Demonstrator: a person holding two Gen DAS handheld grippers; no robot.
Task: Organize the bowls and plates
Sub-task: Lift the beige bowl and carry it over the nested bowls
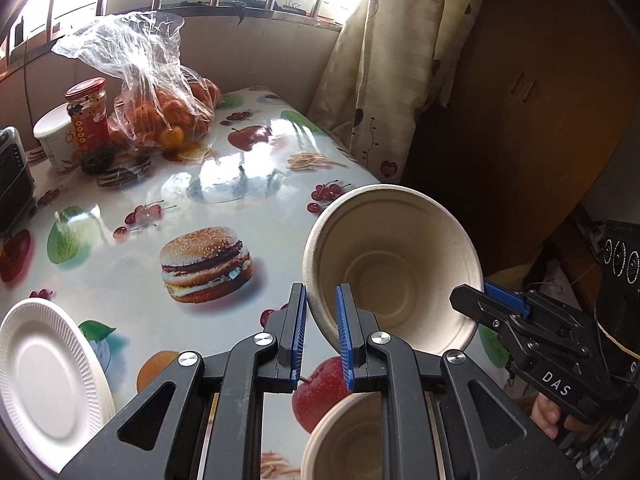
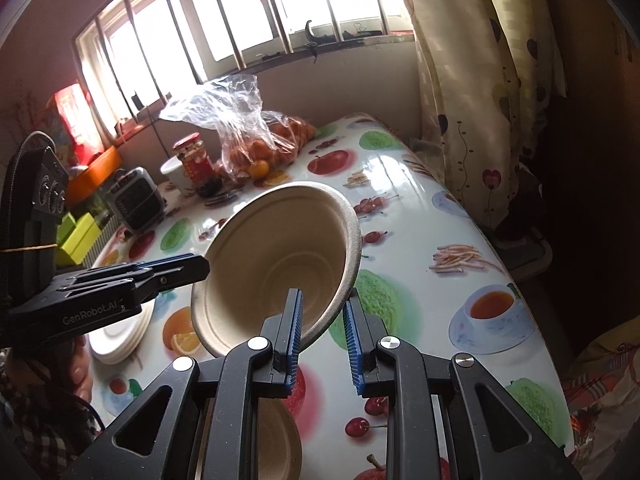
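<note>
Both grippers hold one beige paper bowl [image 1: 396,264] in the air over the table, tilted with its opening toward the cameras. My left gripper [image 1: 322,320] is shut on the bowl's left rim. My right gripper [image 2: 322,328] is shut on the opposite rim of the same bowl [image 2: 280,256]. Each gripper shows in the other's view: the right gripper [image 1: 480,296] at the bowl's right edge, the left gripper [image 2: 196,268] at its left edge. A second beige bowl [image 1: 344,440] [image 2: 276,440] rests on the table under the fingers. A stack of white paper plates [image 1: 44,380] [image 2: 120,336] lies at the near left.
The table [image 1: 132,280] has a glossy fruit-and-burger print cloth. At the back stand a bag of oranges [image 1: 168,116], a red-lidded jar [image 1: 90,124], a white cup [image 1: 54,140] and a small grey appliance [image 1: 12,184]. A curtain [image 1: 384,80] hangs beyond the right edge.
</note>
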